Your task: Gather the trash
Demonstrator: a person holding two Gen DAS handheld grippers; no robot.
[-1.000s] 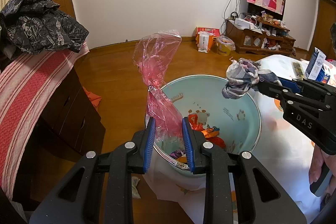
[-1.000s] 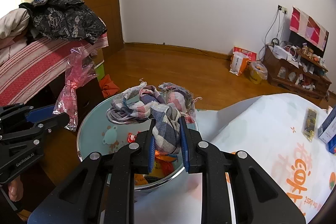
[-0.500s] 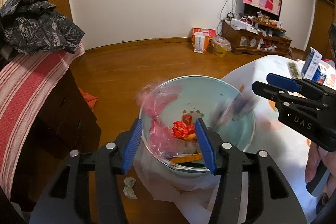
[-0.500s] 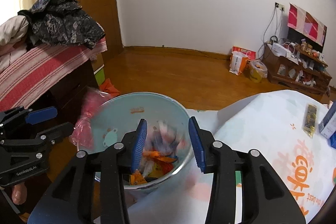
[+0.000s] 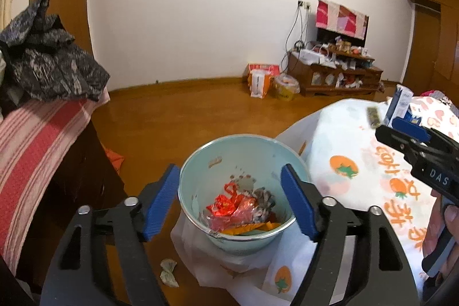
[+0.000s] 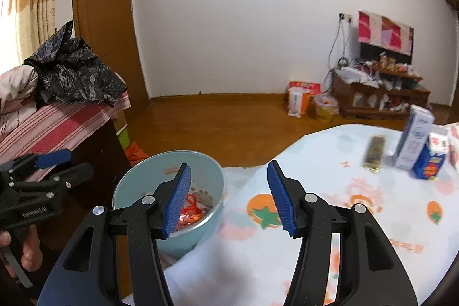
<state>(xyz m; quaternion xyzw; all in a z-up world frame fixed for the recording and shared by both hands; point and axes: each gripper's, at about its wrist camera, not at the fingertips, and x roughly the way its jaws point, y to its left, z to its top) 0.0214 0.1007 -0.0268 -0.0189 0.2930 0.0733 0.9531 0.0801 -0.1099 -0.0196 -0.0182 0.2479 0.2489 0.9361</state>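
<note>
My left gripper (image 5: 231, 198) hangs with its blue fingers (image 5: 159, 204) spread wide apart and nothing between the pads. Framed in the gap between them sits the pale blue bin (image 5: 200, 162), its rim reaching almost from one fingertip to the other. Inside it, toward the near wall, lies the trash: a pink plastic bag (image 5: 232, 212) crumpled beside red wrappers (image 5: 223, 202), with a grey checked rag (image 5: 262, 200) just to the right of them and orange scraps at the bottom. Below my left finger a small crumpled paper (image 5: 168, 271) lies on the wooden floor (image 5: 178, 116).

My right gripper (image 6: 228, 197) is also spread wide and holds nothing. Its left finger (image 6: 178, 200) overlaps the bin (image 6: 143, 179), which stands to the left of the gap, while the right finger sits over the white tablecloth (image 6: 330, 151) printed with orange fruit. Between the two pads I see only cloth and the bin's right edge. Far beyond my right finger, a tall white carton (image 6: 413, 139) stands upright on the cloth, a small blue box (image 6: 429, 165) just beside it, and a dark flat packet (image 6: 374, 154) to its left, blurred.

At the left edge of the right wrist view my other gripper shows, above the dark cabinet.
</note>
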